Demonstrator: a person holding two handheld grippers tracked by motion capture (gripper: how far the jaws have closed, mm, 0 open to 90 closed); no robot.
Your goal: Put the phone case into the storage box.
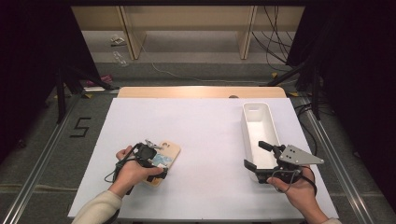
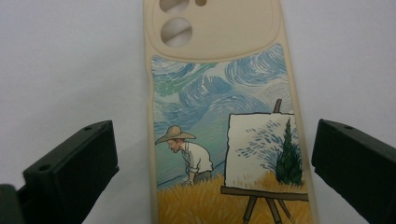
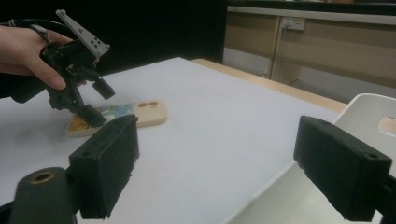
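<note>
- Lying flat on the white table top [image 1: 205, 140] at about eight o'clock of its middle, near the front edge, was the phone case [image 2: 224, 116], cream-rimmed, painted side up, camera cut-outs toward one o'clock.
- Straddled it from above with the left gripper [image 1: 152, 161], both jaws spread wide; in the left gripper view one stood off either long edge, touching neither, bare white surface showing in both gaps.
- Judged the step as the approach to a pick-up: case bracketed, not yet gripped.
- Called next, by that reading, for a short drop until the pads sat level with the thin rim, then an even squeeze across the width; risked a slide or a skewed tilt on a lopsided close, given how low and smooth the case lay.
- Held the right gripper [image 1: 268, 163] at four o'clock over the near end of the white tray [image 1: 256, 112], jaws parted with nothing between them, seemingly waiting.
- Took the long narrow tray, standing at three o'clock with no contents in sight, for the likely destination, though only as a guess.
- Rested the white top on a pale wooden board peeking out at twelve o'clock.
- Beyond lay grey floor with a "5" taped at nine o'clock, metal rails on both sides, loose cables and wooden furniture legs at the back, dark curtains to left and right.
</note>
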